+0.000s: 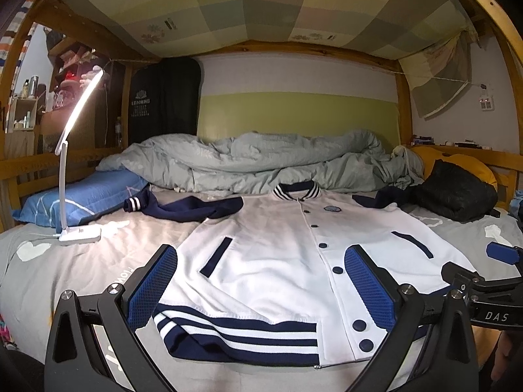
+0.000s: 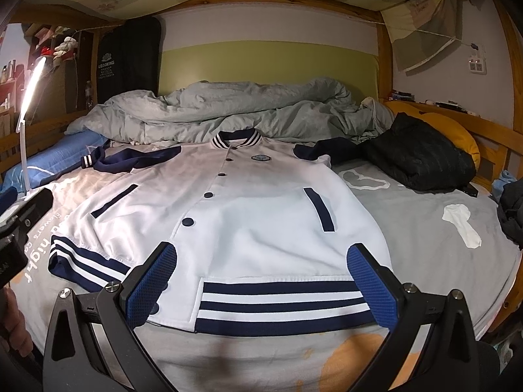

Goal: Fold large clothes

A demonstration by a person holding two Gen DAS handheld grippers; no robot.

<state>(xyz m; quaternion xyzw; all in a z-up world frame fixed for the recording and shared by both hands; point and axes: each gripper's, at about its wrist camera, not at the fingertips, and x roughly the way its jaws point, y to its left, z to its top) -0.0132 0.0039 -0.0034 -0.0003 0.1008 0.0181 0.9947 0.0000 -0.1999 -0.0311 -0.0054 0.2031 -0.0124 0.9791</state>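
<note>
A white varsity jacket point(image 1: 271, 254) with navy sleeves, navy buttons and a striped hem lies flat, front up, on the grey bed sheet point(image 1: 49, 274); it also shows in the right wrist view point(image 2: 248, 209). Its left sleeve point(image 1: 183, 210) stretches sideways toward the pillow. My left gripper point(image 1: 261, 254) is open, hovering over the hem's left half, holding nothing. My right gripper point(image 2: 263, 254) is open over the hem's right half, holding nothing. The right gripper also shows at the left wrist view's right edge point(image 1: 483, 277).
A lit white desk lamp point(image 1: 76, 232) stands on the bed's left beside a blue pillow point(image 1: 88, 196). A rumpled grey-green duvet point(image 1: 261, 160) lies behind the jacket. A black garment point(image 2: 421, 160) and yellow cushion point(image 2: 457, 127) sit at the right. Wooden bunk rails surround the bed.
</note>
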